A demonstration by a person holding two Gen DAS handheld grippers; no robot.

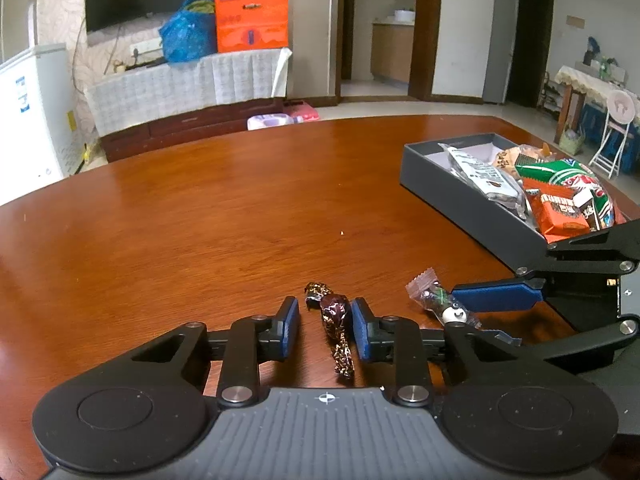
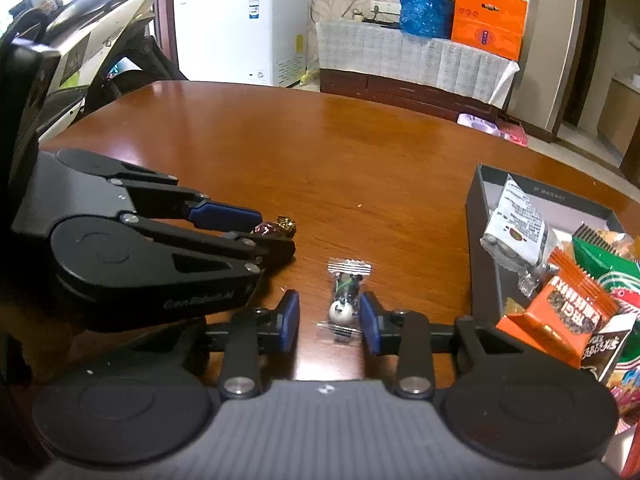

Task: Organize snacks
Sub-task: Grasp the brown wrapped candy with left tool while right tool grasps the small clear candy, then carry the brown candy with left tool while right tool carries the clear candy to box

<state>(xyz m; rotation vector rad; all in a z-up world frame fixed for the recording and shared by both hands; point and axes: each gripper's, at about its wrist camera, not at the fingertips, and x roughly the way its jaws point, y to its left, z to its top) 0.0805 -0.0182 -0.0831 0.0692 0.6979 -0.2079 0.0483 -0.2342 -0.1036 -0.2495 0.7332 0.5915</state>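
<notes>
Foil-wrapped candy (image 1: 335, 320) lies on wooden table (image 1: 200, 220) between fingers of left gripper (image 1: 325, 330), jaws wide, right pad near wrapper, left pad apart. Clear-wrapped panda candy (image 2: 345, 300) sits between fingers of right gripper (image 2: 329, 322), also wide, not yet pinched. Advice: close slowly on thick middle (not on twisted ends), lift straight. Gray box (image 2: 480, 216) with snack packets waits to right of both.

Left gripper (image 2: 276, 236) side: faint "Robot.AI".
</notes>
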